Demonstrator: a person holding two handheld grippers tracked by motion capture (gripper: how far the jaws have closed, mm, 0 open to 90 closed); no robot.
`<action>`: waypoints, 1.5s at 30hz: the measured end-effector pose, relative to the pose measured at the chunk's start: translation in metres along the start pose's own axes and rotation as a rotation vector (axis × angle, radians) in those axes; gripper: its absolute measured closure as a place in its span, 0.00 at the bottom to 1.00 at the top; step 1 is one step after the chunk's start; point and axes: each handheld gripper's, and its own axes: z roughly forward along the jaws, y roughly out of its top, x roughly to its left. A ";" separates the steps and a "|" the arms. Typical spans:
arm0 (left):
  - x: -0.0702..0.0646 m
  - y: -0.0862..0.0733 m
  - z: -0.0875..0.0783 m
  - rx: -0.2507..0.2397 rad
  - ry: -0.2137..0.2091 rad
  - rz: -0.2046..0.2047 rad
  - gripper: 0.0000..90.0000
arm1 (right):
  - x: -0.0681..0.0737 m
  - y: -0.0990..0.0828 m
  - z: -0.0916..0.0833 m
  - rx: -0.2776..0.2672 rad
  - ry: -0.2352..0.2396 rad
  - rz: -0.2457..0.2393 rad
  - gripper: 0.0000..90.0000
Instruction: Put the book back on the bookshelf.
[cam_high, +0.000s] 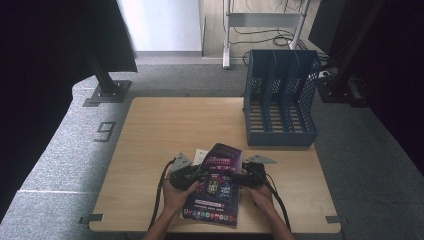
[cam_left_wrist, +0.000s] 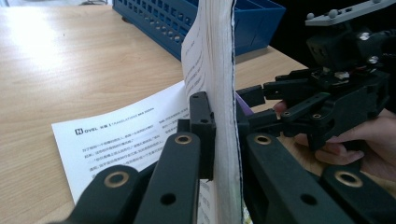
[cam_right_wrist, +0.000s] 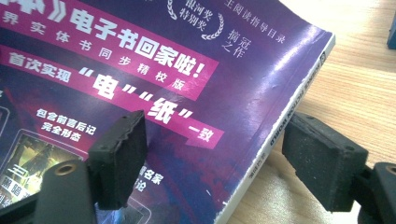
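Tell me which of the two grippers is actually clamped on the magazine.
The left gripper: its pads pinch the magazine edge. The right gripper stands open, jaws straddling the spine without pressing.

The magazine (cam_right_wrist: 196, 93) has a glossy purple paper cover that catches the light, and its page edges (cam_left_wrist: 223, 93) look white, matt and a little rough. The loose sheet (cam_left_wrist: 126, 140) is plain matt paper. The table (cam_high: 165, 130) has a smooth wood finish, pale and slightly shiny. The file rack (cam_high: 281, 97) is blue perforated plastic. The gripper pads (cam_right_wrist: 322, 158) look black, matt and grainy, like rubber
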 end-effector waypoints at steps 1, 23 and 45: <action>0.003 -0.001 0.000 0.004 -0.001 -0.010 0.96 | 0.000 0.000 0.000 0.000 -0.001 0.000 0.25; 0.028 -0.022 0.024 0.151 0.075 -0.076 0.94 | 0.005 0.001 0.004 0.016 -0.027 -0.034 0.31; 0.036 -0.027 0.031 0.192 0.084 -0.109 0.94 | 0.003 0.009 0.017 0.055 -0.022 -0.024 0.30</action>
